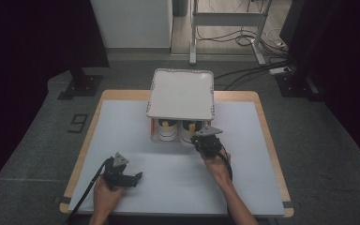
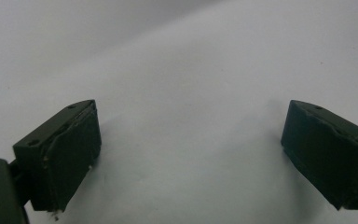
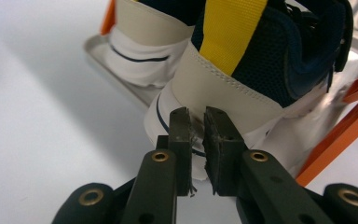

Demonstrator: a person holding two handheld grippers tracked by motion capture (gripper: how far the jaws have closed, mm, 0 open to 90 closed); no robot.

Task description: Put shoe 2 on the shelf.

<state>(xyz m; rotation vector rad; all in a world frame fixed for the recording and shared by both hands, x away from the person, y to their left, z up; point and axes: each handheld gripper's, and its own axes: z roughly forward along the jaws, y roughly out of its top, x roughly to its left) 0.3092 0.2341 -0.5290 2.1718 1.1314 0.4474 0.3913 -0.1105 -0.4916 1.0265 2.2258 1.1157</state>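
While the right gripper (image 3: 195,122) reaches up to the rack, its jaws are clamped together on the heel of the nearer shoe (image 3: 242,79), pinching the white heel edge between them. That shoe, cream with a yellow heel strip and dark blue mesh, stands straight ahead of the jaws on the lower tray (image 3: 121,79) of the orange-framed rack (image 3: 349,121), under the white upper shelf (image 1: 181,93). A second shoe (image 3: 144,46) stands beyond and to the left of the jaws on the same tray. The left gripper (image 2: 189,154) hangs low over the white worktop (image 2: 186,70) with its jaws wide apart and only bare surface between them.
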